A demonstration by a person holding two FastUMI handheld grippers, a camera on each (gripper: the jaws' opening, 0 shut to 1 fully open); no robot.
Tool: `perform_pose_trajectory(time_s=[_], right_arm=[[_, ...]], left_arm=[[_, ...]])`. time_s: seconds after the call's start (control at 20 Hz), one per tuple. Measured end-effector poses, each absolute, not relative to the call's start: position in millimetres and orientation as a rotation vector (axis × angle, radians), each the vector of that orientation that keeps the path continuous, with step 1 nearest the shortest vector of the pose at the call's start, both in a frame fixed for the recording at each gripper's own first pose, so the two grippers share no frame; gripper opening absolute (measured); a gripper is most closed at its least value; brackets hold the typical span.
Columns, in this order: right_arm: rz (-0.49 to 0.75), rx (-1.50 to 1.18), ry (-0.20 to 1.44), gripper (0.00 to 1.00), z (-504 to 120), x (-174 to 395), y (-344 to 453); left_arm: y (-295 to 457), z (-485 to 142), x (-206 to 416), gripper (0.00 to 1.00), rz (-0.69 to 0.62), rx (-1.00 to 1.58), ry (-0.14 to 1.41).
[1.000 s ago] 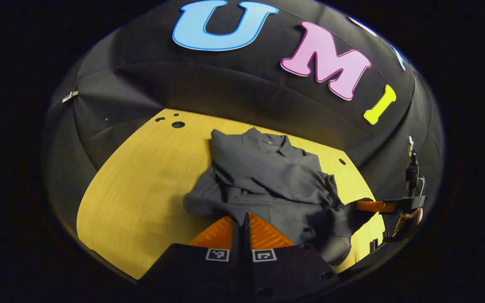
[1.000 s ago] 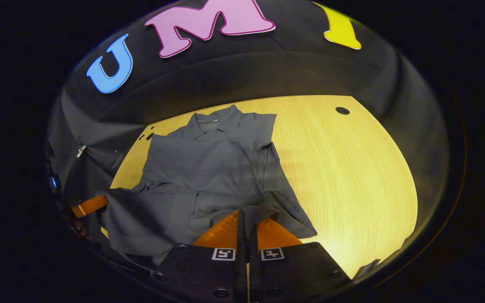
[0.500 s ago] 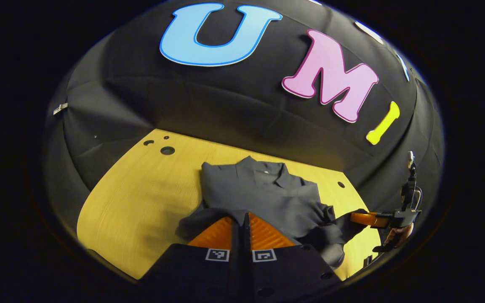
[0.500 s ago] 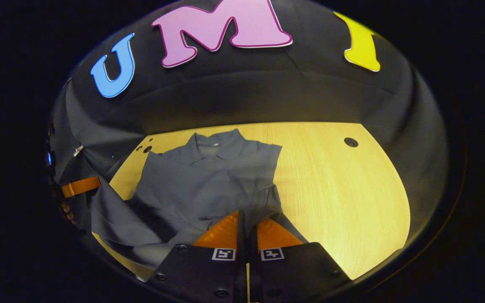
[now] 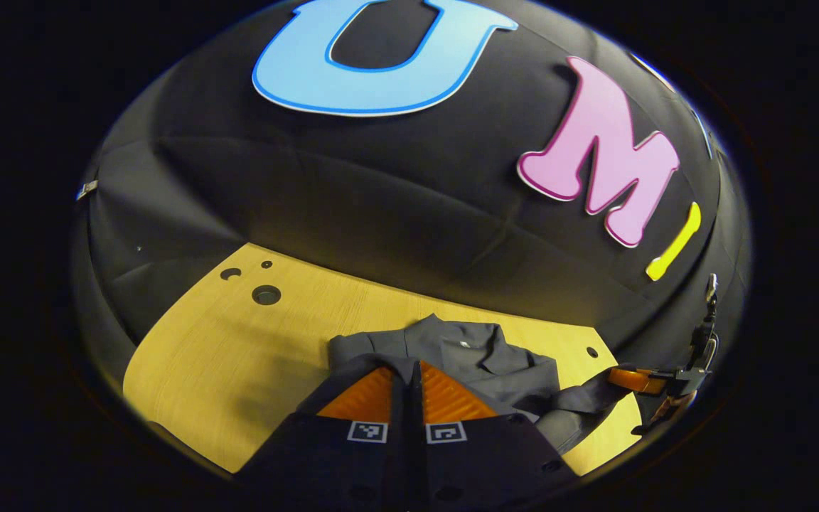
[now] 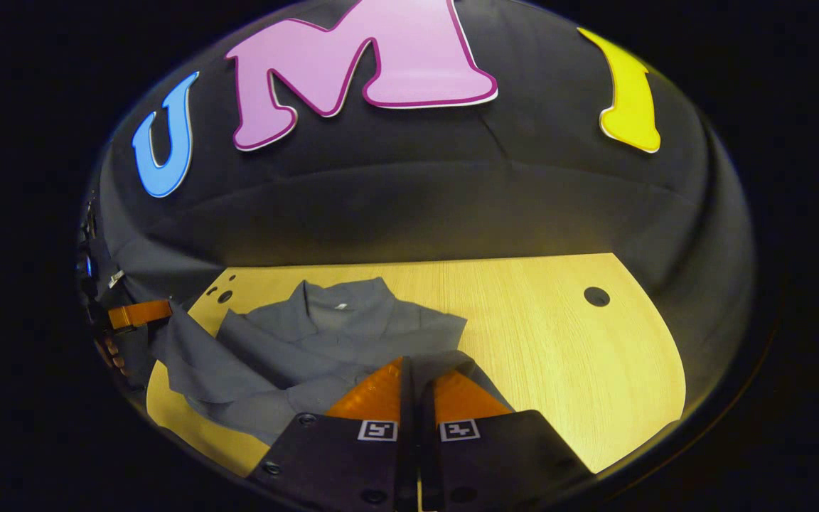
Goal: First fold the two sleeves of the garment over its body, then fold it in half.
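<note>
Showing a dark grey collared garment on a yellow wood-grain desk, with each lower corner pinched by a hand-held gripper. In the right gripper view, the right hand-held gripper has its two fingers drawn together, a fold of the hem caught between them; the cloth rises from the desk to the fingertips. The collar lies at the far side, toward the booth wall, and the folded body spreads across the left half of the desk. At the left edge of this view the left hand-held gripper holds the opposite corner, which is lifted off the desk surface and stretched taut; part of a hand shows just below it. A round hole is cut in the desk, far right, well apart from the garment.

In the left gripper view, the left hand-held gripper is likewise closed, fingers pressed together on a fold of the garment, whose collar points to the far wall. The right hand-held gripper appears at the right edge, gripping a raised strip of cloth. Three holes mark the far left of the desk.
</note>
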State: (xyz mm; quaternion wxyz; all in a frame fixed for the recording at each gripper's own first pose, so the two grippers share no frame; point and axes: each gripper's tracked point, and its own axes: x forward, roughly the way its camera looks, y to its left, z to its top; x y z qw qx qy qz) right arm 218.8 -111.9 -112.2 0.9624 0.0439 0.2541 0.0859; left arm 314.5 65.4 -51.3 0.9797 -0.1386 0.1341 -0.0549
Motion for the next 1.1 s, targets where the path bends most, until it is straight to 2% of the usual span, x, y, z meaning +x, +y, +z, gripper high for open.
perform_pose_trajectory(time_s=[0.45,0.55,0.65,0.7,0.75,0.8,0.9,1.0,1.1], right_arm=[[0.136,0.087,0.499,0.07,-138.1,305.3,-108.8],[0.138,0.071,0.528,0.08,-152.2,313.2,-105.9],[0.145,0.050,0.544,0.16,-158.3,313.2,-104.0],[0.147,0.043,0.549,0.16,-159.4,312.5,-104.3],[0.151,0.044,0.555,0.23,-157.2,307.5,-103.9],[0.149,0.045,0.562,0.38,-154.5,303.6,-104.7],[0.144,0.037,0.555,0.67,-141.8,291.9,-107.0],[0.131,0.015,0.518,0.94,-123.5,282.2,-112.3],[0.124,0.014,0.485,0.99,-103.5,265.0,-112.4]], left_arm=[[96.3,-96.5,404.7,0.05,-0.076,-0.297,0.300],[94.6,-104.3,412.9,0.07,-0.079,-0.320,0.313],[99.3,-116.2,414.5,0.13,-0.058,-0.300,0.344],[100.8,-118.8,411.0,0.20,-0.049,-0.284,0.361],[102.5,-118.2,406.0,0.22,-0.042,-0.266,0.367],[101.4,-114.4,401.6,0.31,-0.051,-0.240,0.363],[95.6,-101.6,389.7,0.57,-0.072,-0.173,0.346],[112.6,-80.8,378.7,0.82,-0.001,-0.056,0.288],[118.0,-48.7,360.0,0.98,0.009,0.001,0.232]])
